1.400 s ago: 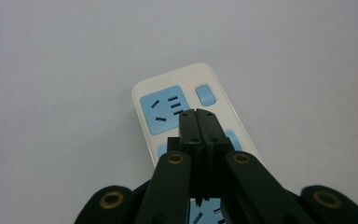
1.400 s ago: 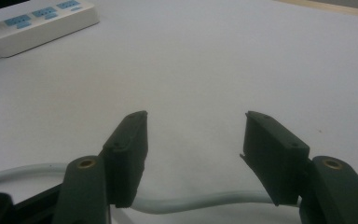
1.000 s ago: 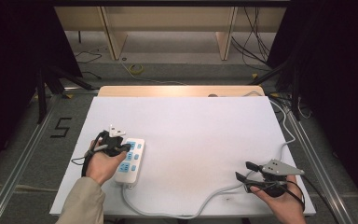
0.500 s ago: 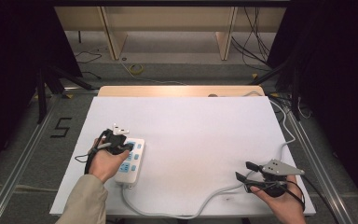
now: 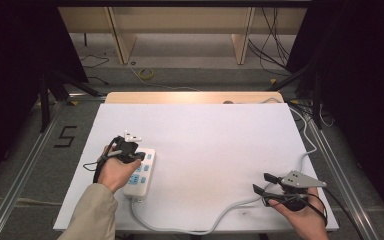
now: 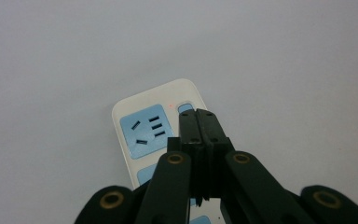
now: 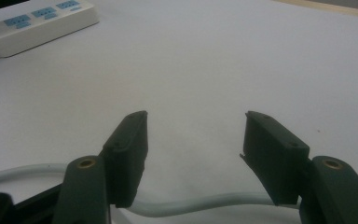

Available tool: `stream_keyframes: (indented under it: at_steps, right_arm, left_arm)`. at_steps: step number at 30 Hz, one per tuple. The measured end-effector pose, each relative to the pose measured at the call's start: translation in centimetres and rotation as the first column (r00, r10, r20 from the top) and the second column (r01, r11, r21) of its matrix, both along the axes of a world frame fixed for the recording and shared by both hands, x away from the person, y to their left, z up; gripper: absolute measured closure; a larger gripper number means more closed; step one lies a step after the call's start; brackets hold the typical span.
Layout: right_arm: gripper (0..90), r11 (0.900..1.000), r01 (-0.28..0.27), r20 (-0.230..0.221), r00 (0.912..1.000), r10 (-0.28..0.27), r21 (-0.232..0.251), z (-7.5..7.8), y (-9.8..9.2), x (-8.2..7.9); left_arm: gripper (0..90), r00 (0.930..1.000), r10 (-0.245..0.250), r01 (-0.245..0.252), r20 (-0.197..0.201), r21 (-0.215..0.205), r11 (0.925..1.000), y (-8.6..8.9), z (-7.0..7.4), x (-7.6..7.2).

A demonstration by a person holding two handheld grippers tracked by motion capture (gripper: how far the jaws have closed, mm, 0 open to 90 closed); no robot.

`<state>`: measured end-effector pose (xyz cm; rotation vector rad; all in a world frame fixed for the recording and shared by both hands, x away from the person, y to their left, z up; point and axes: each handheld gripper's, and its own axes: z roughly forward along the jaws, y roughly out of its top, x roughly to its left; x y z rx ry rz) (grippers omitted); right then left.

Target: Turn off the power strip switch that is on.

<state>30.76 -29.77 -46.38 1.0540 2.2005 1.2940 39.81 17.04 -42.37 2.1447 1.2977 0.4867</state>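
A white plastic power strip with light-blue sockets (image 5: pixel 139 176) lies near the front left of the white surface (image 5: pixel 220 145). The left gripper (image 6: pixel 198 122), jaws pressed together, has its tips over the strip's blue switch (image 6: pixel 184 108). Its grey cable (image 5: pixel 215 220) curves toward the right gripper (image 7: pixel 193 154), whose jaws are spread apart with nothing between them.

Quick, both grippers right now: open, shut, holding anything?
Left gripper: shut, holding nothing, tips at the switch of the power strip.
Right gripper: open, empty, over the grey cable.
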Motion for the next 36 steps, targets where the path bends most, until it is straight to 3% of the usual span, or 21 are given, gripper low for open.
stream_keyframes:
  at_steps: [36]
  right_arm:
    - [41.3, 1.000, 0.000, 0.003, 1.0000, 0.000, -0.009, 0.0, 0.0, 0.0]
  left_arm:
    - [89.6, 0.9986, 0.000, 0.001, -0.054, 0.012, 0.9999, -0.7, -0.1, 1.4]
